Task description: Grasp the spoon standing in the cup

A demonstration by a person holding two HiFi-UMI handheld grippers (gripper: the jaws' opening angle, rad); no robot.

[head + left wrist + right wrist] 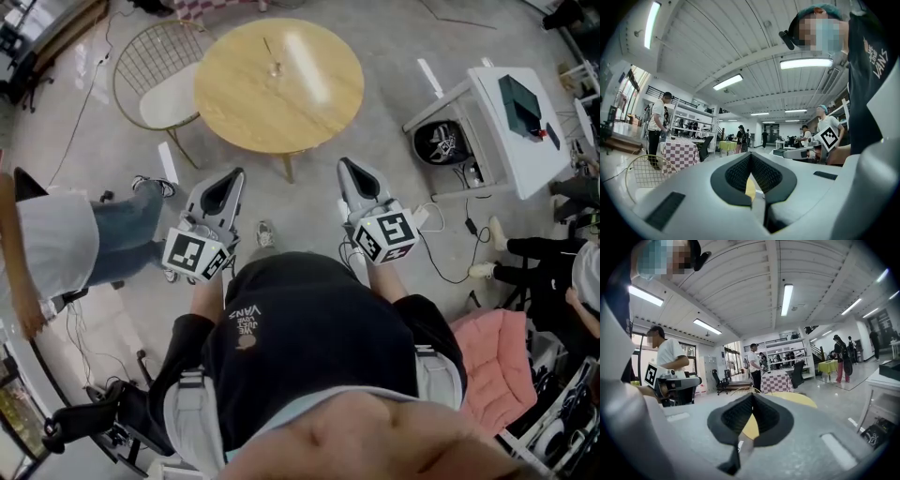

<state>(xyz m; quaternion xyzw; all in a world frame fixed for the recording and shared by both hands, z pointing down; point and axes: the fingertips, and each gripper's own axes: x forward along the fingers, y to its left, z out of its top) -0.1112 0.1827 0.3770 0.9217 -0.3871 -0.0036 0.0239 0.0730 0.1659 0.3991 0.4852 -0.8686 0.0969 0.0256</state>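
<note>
A small clear cup [274, 68] stands near the middle of the round wooden table [309, 103], with a thin spoon [269, 49] leaning up out of it. Both grippers are held at chest height, well short of the table and pointing toward it. My left gripper [235, 174] has its jaws shut tip to tip with nothing between them, and its own view shows the same [751, 154]. My right gripper [344, 165] is likewise shut and empty [752, 395]. The yellow table top [802, 400] shows just beyond the right jaws. Neither gripper view shows the cup.
A wire chair with a white seat [161, 86] stands at the table's left. A white side table [525, 131] with a dark device is at the right, with a black helmet [441, 142] and cables below it. A person [66, 246] stands at left. Pink cloth [502, 367] lies at lower right.
</note>
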